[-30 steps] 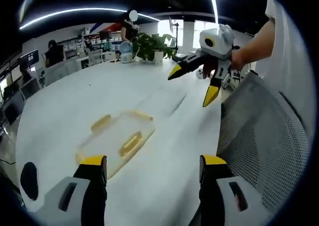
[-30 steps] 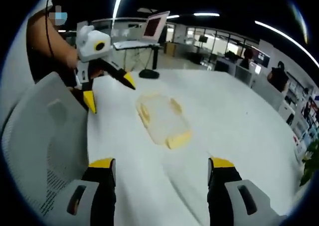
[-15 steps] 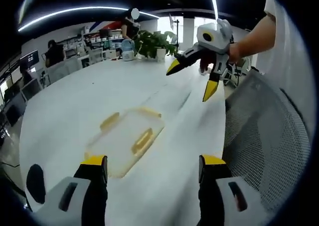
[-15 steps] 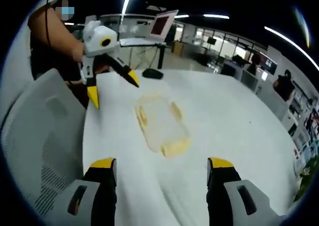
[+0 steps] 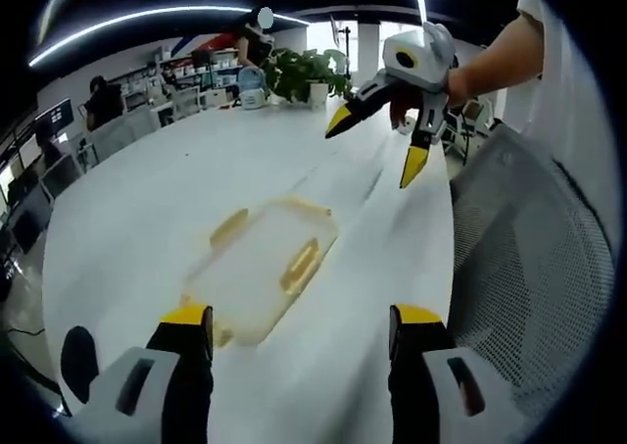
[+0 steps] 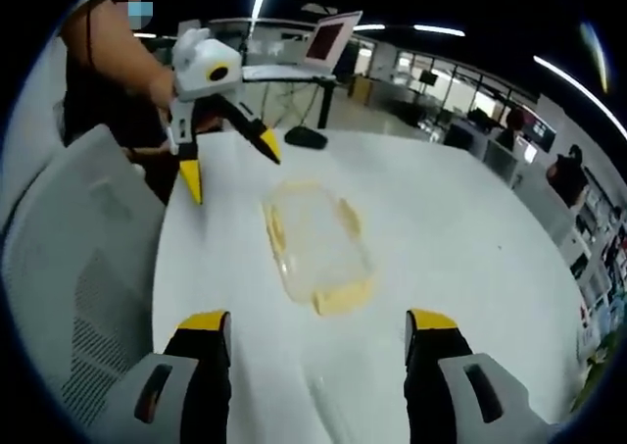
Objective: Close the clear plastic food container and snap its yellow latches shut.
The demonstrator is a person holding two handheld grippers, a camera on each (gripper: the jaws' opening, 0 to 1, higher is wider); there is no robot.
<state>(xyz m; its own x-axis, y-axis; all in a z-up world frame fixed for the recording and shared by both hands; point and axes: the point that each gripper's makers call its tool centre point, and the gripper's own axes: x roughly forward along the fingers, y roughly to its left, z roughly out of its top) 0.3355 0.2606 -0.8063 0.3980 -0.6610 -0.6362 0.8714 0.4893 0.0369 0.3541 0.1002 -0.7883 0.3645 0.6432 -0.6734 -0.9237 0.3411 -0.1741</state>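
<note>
A clear plastic food container (image 5: 263, 268) with yellow latches (image 5: 300, 265) lies flat on the white table (image 5: 147, 189), just ahead of my left gripper (image 5: 299, 328), which is open and holds nothing. The same container (image 6: 315, 243) lies in the right gripper view, ahead of my open right gripper (image 6: 318, 334). The right gripper (image 5: 377, 145), open, hangs in the air beyond the container in the left gripper view. In the right gripper view the left gripper (image 6: 227, 162) hovers open over the table's near-left edge. Both are held by a person's hands.
A grey mesh office chair (image 5: 519, 268) stands against the table edge beside the person; the chair back (image 6: 78, 277) fills the left of the right gripper view. Potted plants (image 5: 299, 72) and a jug sit at the table's far end. A monitor stand (image 6: 304, 135) stands behind the container.
Both cameras have moved a little closer to the container, which now lies larger and nearer the jaws. Both grippers stay open.
</note>
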